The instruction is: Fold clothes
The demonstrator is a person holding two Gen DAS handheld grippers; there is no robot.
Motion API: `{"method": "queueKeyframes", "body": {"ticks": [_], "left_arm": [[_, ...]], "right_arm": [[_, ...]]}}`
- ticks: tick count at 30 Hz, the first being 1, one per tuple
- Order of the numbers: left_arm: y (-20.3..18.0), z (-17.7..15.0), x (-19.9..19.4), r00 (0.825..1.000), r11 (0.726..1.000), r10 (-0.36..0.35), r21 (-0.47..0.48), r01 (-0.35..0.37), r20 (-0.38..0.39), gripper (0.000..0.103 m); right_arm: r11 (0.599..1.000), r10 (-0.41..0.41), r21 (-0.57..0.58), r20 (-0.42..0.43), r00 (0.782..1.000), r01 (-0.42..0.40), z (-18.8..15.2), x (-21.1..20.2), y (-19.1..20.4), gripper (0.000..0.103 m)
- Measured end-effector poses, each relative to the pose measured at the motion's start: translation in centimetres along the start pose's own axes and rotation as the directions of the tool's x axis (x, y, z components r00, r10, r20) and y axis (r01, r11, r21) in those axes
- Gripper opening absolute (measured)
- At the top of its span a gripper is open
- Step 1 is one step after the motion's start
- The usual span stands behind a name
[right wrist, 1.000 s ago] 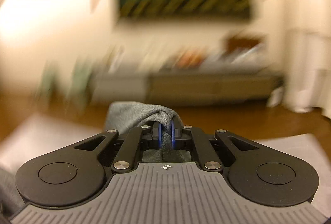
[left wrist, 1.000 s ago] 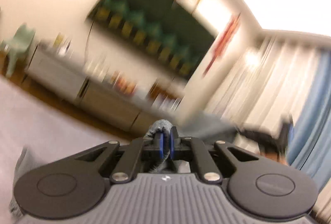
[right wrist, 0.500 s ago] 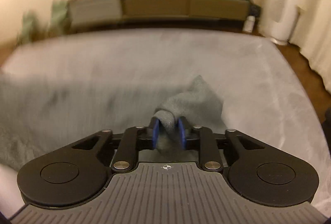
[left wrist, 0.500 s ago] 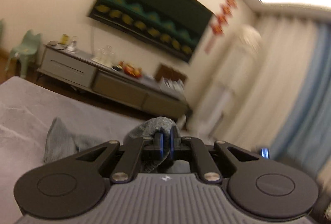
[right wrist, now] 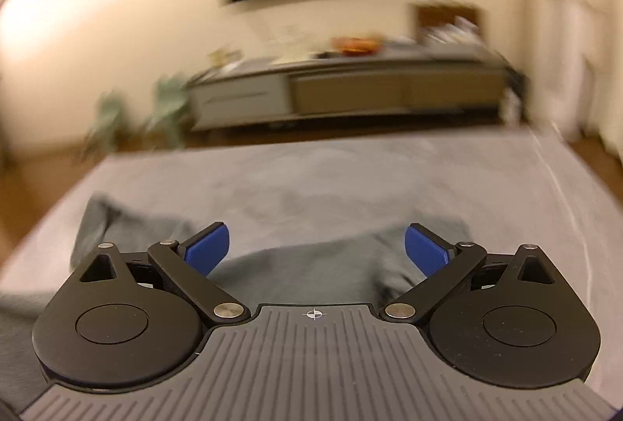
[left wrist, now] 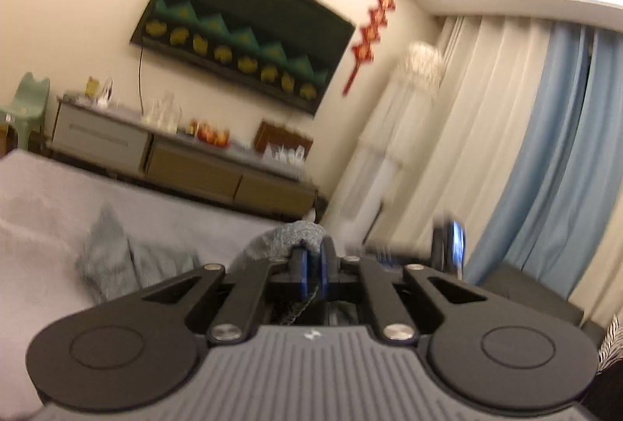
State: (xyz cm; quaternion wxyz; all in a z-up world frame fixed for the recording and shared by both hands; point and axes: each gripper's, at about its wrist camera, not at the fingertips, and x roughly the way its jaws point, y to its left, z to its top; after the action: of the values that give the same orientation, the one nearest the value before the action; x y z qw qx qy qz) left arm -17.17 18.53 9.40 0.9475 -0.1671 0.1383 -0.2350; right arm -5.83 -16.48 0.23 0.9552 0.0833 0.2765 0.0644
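Note:
A grey knitted garment (right wrist: 296,265) lies spread on the pale grey bed (right wrist: 350,183), just beyond my right gripper (right wrist: 316,249). That gripper stands wide open over it, blue pads apart, nothing between them. In the left wrist view my left gripper (left wrist: 313,265) is shut on a bunched fold of the grey garment (left wrist: 292,236), which humps up over the blue pads. More of the garment (left wrist: 113,261) trails to the left on the bed. The other gripper's blue pad (left wrist: 455,242) shows at the right.
A low TV cabinet (right wrist: 350,90) with clutter on top stands against the far wall under a dark screen (left wrist: 241,28). Wooden floor runs between bed and cabinet. White and blue curtains (left wrist: 545,148) hang at the right. A green chair (left wrist: 27,102) sits far left.
My right gripper has opened and let go of the grey garment, which now lies on the bed. The left gripper stays shut on its fold and has shifted slightly.

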Motion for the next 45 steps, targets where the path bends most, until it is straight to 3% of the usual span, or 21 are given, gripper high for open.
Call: {"method": "queueKeyframes", "body": {"ticks": [2, 5, 8, 9, 12, 13, 16, 18, 21, 25, 27, 29, 30, 32, 34, 36, 38, 41, 43, 44, 45], "left_arm": [[-0.5, 2.3, 0.6, 1.000, 1.000, -0.016, 0.025, 0.015, 0.027, 0.006], [-2.1, 5.1, 1.9, 0.996, 0.995, -0.071, 0.074, 0.068, 0.048, 0.006], [-4.6, 6.7, 2.5, 0.989, 0.985, -0.132, 0.124, 0.123, 0.063, 0.006], [-5.5, 7.1, 2.6, 0.986, 0.981, -0.150, 0.135, 0.139, 0.070, 0.006], [-8.1, 7.4, 2.3, 0.982, 0.974, -0.170, 0.163, 0.155, 0.083, 0.006], [-8.9, 7.7, 2.2, 0.982, 0.974, -0.166, 0.173, 0.149, 0.088, 0.006], [-10.1, 9.3, 1.2, 0.979, 0.973, -0.159, 0.187, 0.133, 0.128, 0.006], [-10.3, 11.4, 0.6, 0.972, 0.975, -0.161, 0.178, 0.130, 0.170, 0.006], [-8.3, 16.4, 1.1, 0.964, 0.990, -0.105, 0.121, 0.077, 0.243, 0.006], [-1.1, 22.9, 6.3, 0.953, 0.987, 0.157, -0.027, -0.156, 0.261, 0.006], [4.8, 24.7, 10.1, 0.916, 0.939, 0.338, -0.136, -0.315, 0.215, 0.006], [11.5, 25.5, 14.1, 0.853, 0.852, 0.504, -0.240, -0.466, 0.134, 0.006], [15.0, 24.4, 15.9, 0.839, 0.820, 0.541, -0.259, -0.510, 0.060, 0.006], [21.7, 21.8, 19.5, 0.801, 0.754, 0.593, -0.289, -0.589, -0.086, 0.007], [26.2, 16.9, 21.2, 0.802, 0.728, 0.565, -0.342, -0.594, -0.191, 0.009], [29.1, 12.1, 21.4, 0.809, 0.705, 0.537, -0.399, -0.587, -0.241, 0.011], [30.9, 7.3, 20.7, 0.820, 0.684, 0.513, -0.457, -0.569, -0.253, 0.014], [31.7, 2.2, 18.5, 0.821, 0.646, 0.507, -0.517, -0.563, -0.260, 0.014], [32.0, 0.1, 17.0, 0.817, 0.609, 0.503, -0.556, -0.566, -0.282, 0.014], [31.9, 0.6, 16.4, 0.812, 0.602, 0.502, -0.555, -0.574, -0.296, 0.014], [31.0, 1.6, 15.7, 0.820, 0.630, 0.513, -0.537, -0.560, -0.254, 0.018]], "right_arm": [[0.995, -0.096, 0.024, -0.038, 0.995, 0.097, -1.7, 0.9, -2.1, 0.100], [0.978, -0.194, -0.092, -0.093, 0.977, 0.186, -4.3, 2.8, -3.2, 0.100], [0.961, -0.218, -0.207, -0.149, 0.964, 0.185, -5.1, 5.3, -2.9, 0.096], [0.960, -0.212, -0.220, -0.177, 0.961, 0.172, -5.1, 6.2, -2.9, 0.087], [0.963, -0.200, -0.229, -0.250, 0.947, 0.143, -4.7, 8.6, -3.6, 0.011], [0.971, -0.196, -0.178, -0.229, 0.954, 0.157, -4.0, 8.0, -4.7, 0.011], [0.981, -0.195, -0.029, -0.042, 0.980, 0.193, 0.0, 2.3, -7.7, 0.009], [0.977, -0.205, 0.070, 0.090, 0.975, 0.200, 2.7, -1.7, -9.6, 0.009], [0.966, -0.238, 0.161, 0.240, 0.941, 0.203, 7.5, -6.4, -12.0, 0.009], [0.951, -0.290, 0.199, 0.318, 0.902, 0.236, 15.0, -7.8, -13.9, 0.009], [0.934, -0.340, 0.211, 0.274, 0.899, 0.289, 18.8, -4.6, -14.6, 0.009], [0.911, -0.392, 0.213, 0.178, 0.902, 0.354, 21.4, 0.6, -15.9, 0.009], [0.900, -0.413, 0.201, 0.113, 0.904, 0.387, 21.9, 3.6, -16.7, 0.010], [0.889, -0.435, 0.166, 0.011, 0.901, 0.427, 21.7, 8.6, -17.6, 0.029], [0.897, -0.422, 0.123, -0.039, 0.906, 0.424, 19.0, 12.1, -17.4, 0.062], [0.911, -0.396, 0.090, -0.076, 0.915, 0.402, 16.6, 14.5, -16.7, 0.076], [0.934, -0.343, 0.078, -0.087, 0.935, 0.349, 14.5, 14.7, -14.9, 0.078], [0.961, -0.261, 0.061, -0.106, 0.959, 0.268, 11.3, 15.1, -12.1, 0.082], [0.976, -0.206, 0.051, -0.120, 0.971, 0.213, 9.1, 15.3, -10.2, 0.076], [0.982, -0.178, 0.047, -0.127, 0.976, 0.185, 8.1, 15.4, -9.3, 0.076], [0.987, -0.150, 0.042, -0.134, 0.980, 0.156, 7.0, 15.6, -8.4, 0.081]]}}
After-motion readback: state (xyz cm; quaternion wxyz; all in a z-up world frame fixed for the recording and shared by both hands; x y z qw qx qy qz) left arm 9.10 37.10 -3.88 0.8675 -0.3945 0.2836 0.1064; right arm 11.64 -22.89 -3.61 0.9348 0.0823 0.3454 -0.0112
